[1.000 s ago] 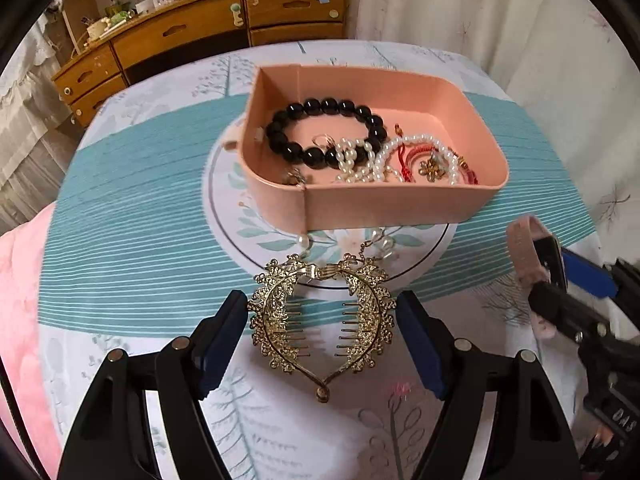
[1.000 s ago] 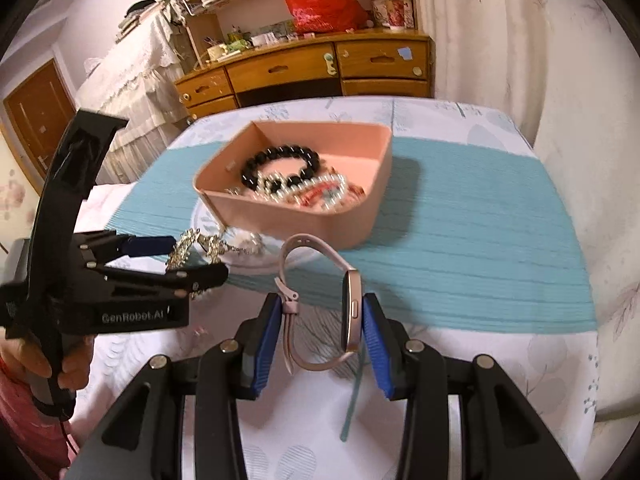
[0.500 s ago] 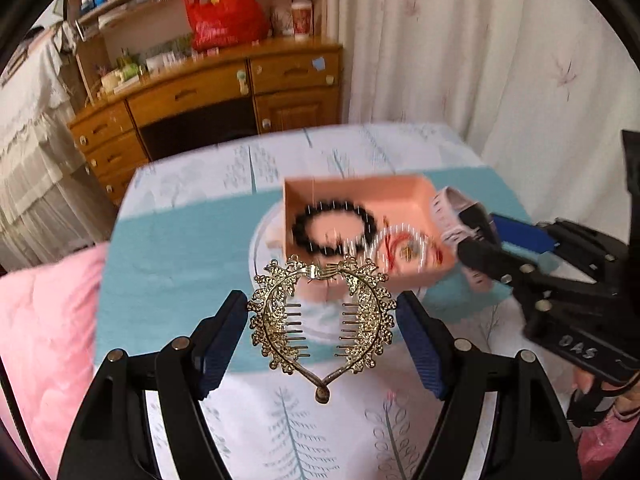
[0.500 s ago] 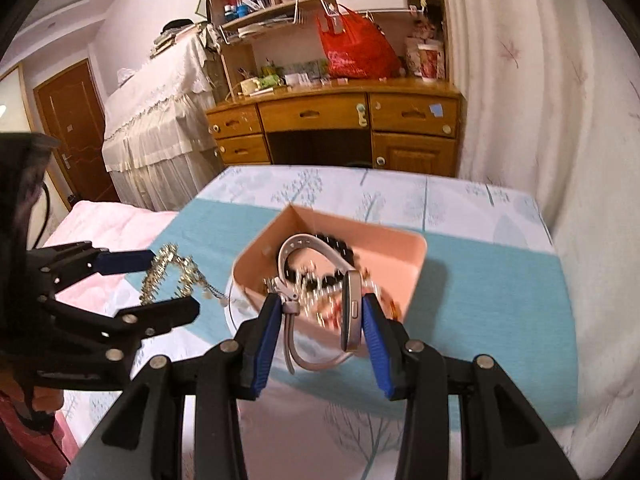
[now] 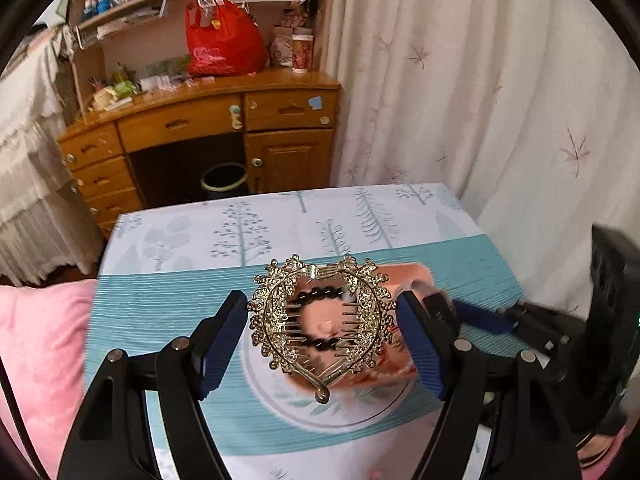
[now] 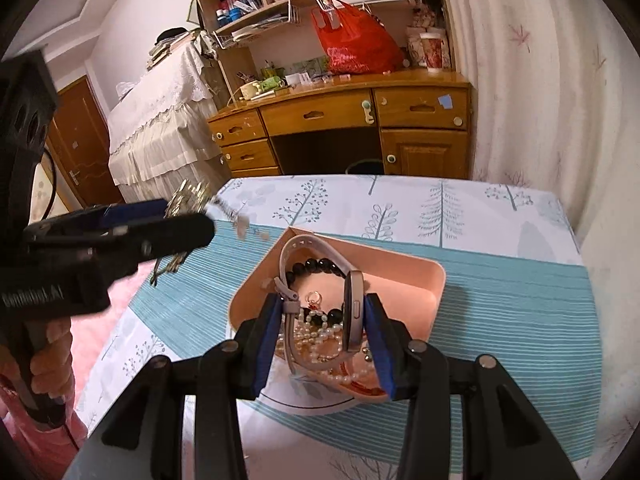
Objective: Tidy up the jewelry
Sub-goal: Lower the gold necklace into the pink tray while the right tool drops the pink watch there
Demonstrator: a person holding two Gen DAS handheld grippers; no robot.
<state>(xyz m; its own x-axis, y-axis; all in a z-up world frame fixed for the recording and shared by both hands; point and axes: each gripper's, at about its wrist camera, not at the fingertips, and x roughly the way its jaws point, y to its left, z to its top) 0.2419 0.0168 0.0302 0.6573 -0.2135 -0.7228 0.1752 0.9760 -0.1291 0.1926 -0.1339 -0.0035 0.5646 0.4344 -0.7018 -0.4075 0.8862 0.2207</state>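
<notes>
Left wrist view: the left gripper (image 5: pixel 320 332) holds the gold comb (image 5: pixel 318 320) across wide-set jaws, lifted above the pink tray (image 5: pixel 416 276). Gripped only by its filigree edges, the comb could slip or snag.

Right wrist view: the right gripper (image 6: pixel 322 340) pinches the watch (image 6: pixel 352 312) at medium width over the tray's near end. Its loose strap might catch the pearls (image 6: pixel 320 332) on release.

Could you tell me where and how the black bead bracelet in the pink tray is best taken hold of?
Judging from above: close across the far arc of the black bead bracelet, which lies flat and bare in the pink tray. Pearls cover its near arc.
</notes>
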